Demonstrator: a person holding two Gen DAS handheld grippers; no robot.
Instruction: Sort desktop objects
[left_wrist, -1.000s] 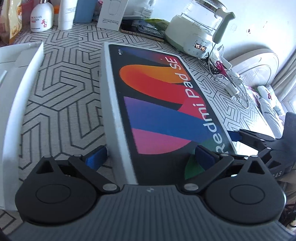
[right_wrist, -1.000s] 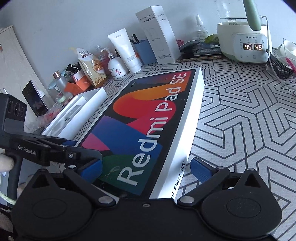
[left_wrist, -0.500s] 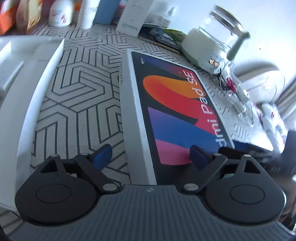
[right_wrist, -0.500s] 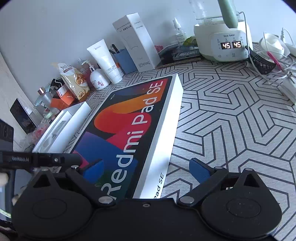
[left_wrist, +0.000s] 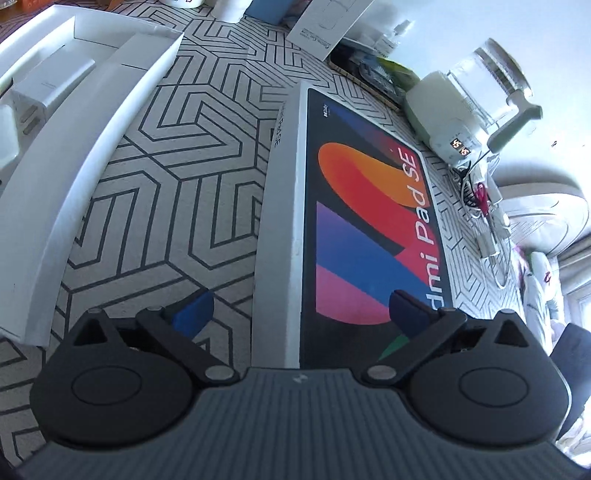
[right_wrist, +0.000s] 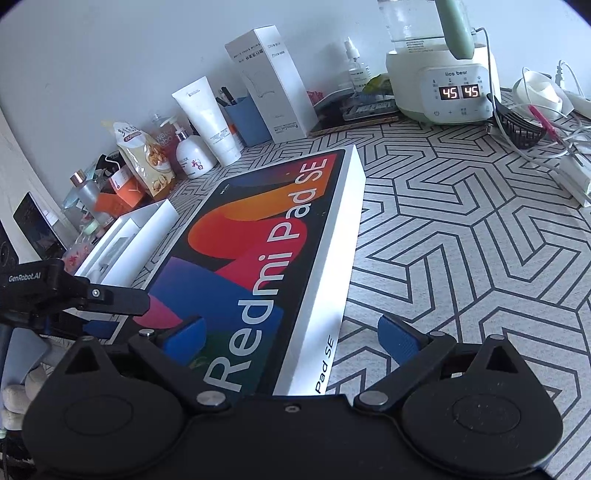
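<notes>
Left gripper (left_wrist: 299, 310) we are holding with jaws just opening wide, straddling the tablet box's (left_wrist: 369, 229) near left edge, pads not pressing. Right gripper (right_wrist: 291, 336) is straddling its right edge, released; box is lying flat on the patterned table (right_wrist: 461, 258).

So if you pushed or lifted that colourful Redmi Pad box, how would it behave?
The Redmi Pad box looks rigid, with sharp straight edges, so it should stay flat rather than flex. Lying broad and low on the patterned tablecloth, it would probably slide, not tip or roll. Its smooth printed lid may be slippery to grip.
</notes>
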